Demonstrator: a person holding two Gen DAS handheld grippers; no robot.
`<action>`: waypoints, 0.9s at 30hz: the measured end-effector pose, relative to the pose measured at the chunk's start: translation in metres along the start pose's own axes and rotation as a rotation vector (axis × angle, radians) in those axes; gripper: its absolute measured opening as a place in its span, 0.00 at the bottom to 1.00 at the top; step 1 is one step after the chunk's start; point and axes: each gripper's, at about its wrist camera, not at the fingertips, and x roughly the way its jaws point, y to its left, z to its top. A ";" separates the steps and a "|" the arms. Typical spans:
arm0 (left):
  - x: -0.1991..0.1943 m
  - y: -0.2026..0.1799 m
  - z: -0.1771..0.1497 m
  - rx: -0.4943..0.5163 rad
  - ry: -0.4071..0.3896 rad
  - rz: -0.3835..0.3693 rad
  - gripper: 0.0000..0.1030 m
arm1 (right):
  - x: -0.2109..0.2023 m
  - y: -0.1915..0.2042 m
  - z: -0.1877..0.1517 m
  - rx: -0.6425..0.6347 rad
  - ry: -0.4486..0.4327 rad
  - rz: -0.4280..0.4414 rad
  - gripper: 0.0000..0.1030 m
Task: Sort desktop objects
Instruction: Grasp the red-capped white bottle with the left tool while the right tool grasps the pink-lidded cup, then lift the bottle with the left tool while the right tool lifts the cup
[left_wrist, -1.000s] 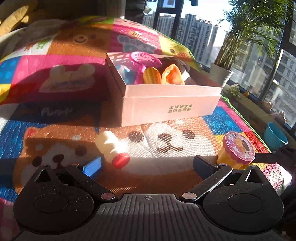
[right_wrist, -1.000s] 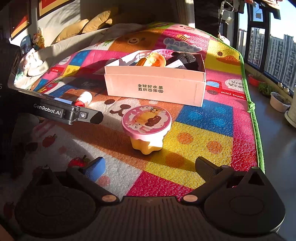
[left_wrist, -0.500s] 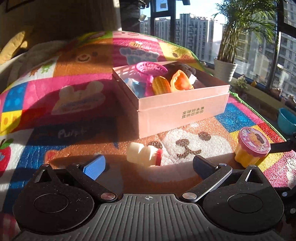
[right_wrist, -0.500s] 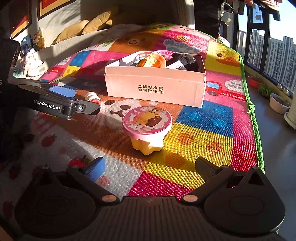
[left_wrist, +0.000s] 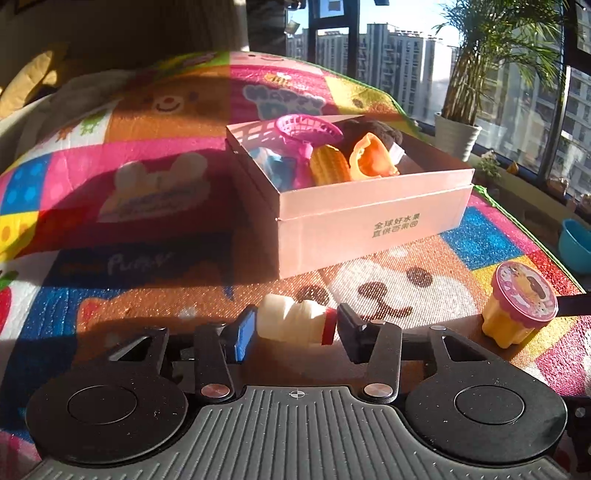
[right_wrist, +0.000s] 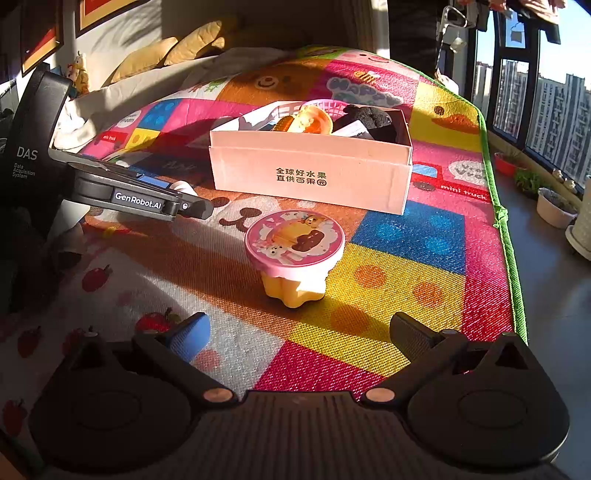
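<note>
Two loose toys are left on the bright play mat (left_wrist: 155, 221), and the biggest thing on it, the pink cardboard box (left_wrist: 369, 225), already holds a pink basket, a corn cob and other toys. In front of the box stands the yellow pudding cup (right_wrist: 294, 254) with its pink lid, untouched, with the right gripper (right_wrist: 299, 332) hanging over it, jaws spread wide and nothing between them. The real change is on the other side: a second ago the left gripper (left_wrist: 293, 328) was wide apart above the small white bottle (left_wrist: 291, 325) with the red cap; now its jaws have just closed in, and the bottle lies crosswise between them, base against the blue pad and cap against the black one. It looks gripped but not yet lifted off the mat, so I judge the carry to the box comes next.
</note>
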 end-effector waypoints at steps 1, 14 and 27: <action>-0.004 -0.003 -0.002 -0.005 -0.008 -0.005 0.50 | 0.000 0.000 0.000 -0.002 0.001 -0.002 1.00; -0.079 -0.035 -0.058 -0.031 -0.010 -0.056 0.50 | -0.007 0.012 0.036 -0.069 -0.088 -0.065 0.89; -0.089 -0.032 -0.067 -0.039 -0.042 -0.067 0.55 | -0.021 0.017 0.044 -0.097 -0.021 -0.116 0.55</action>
